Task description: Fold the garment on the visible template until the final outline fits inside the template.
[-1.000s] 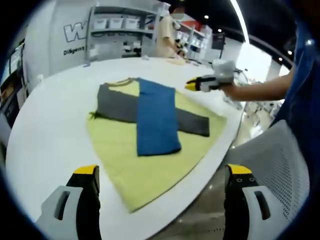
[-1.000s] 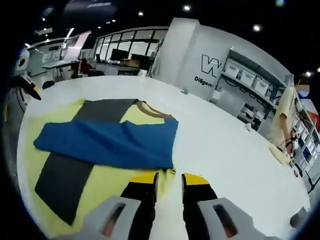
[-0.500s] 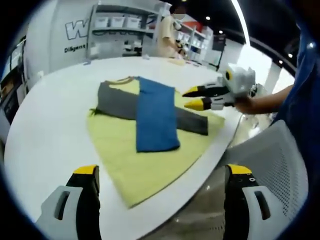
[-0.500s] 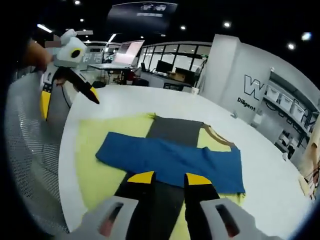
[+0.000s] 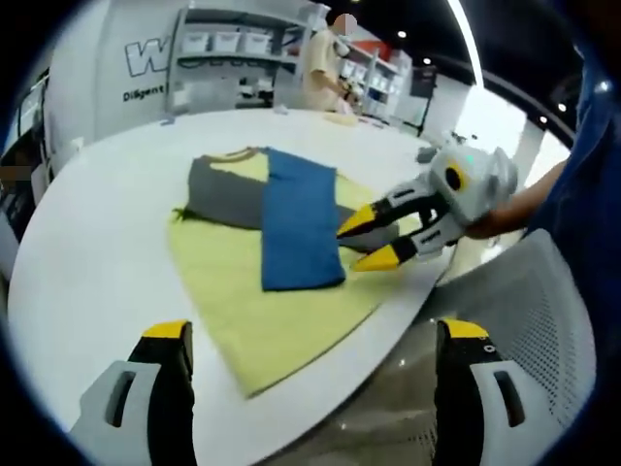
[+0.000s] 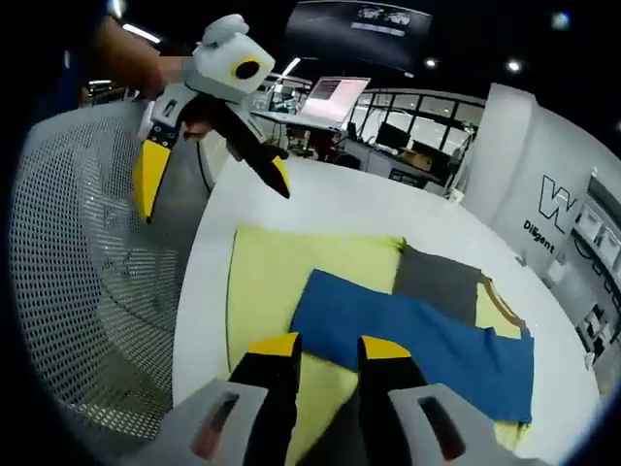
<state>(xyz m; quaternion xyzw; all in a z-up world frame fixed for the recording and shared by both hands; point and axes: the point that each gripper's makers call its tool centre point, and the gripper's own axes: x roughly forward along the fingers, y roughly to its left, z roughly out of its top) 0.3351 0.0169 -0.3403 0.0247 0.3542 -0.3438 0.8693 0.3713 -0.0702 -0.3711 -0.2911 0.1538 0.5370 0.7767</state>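
Note:
A garment folded into a blue band (image 5: 299,228) across a grey band (image 5: 218,194) lies on the yellow template (image 5: 252,320) on a white table. My left gripper (image 5: 315,330) hovers wide open above the table's near edge, holding nothing. My right gripper (image 5: 371,240) reaches in from the right, its yellow tips parted over the grey band's right end. In the right gripper view, my right gripper (image 6: 328,348) stands open just above the template (image 6: 277,282), with the blue band (image 6: 417,340) and grey band (image 6: 437,277) ahead. The left gripper (image 6: 213,180) is up at the left.
The round white table (image 5: 87,262) curves off close to the template's near corner. A grey mesh chair (image 5: 543,320) stands beside that edge, also seen as mesh (image 6: 87,282). A person (image 5: 320,68) stands by shelves beyond the table's far side.
My right gripper has swung from the garment's far side round to its near right end and come lower, its jaws parting. The left gripper and the garment have stayed put.

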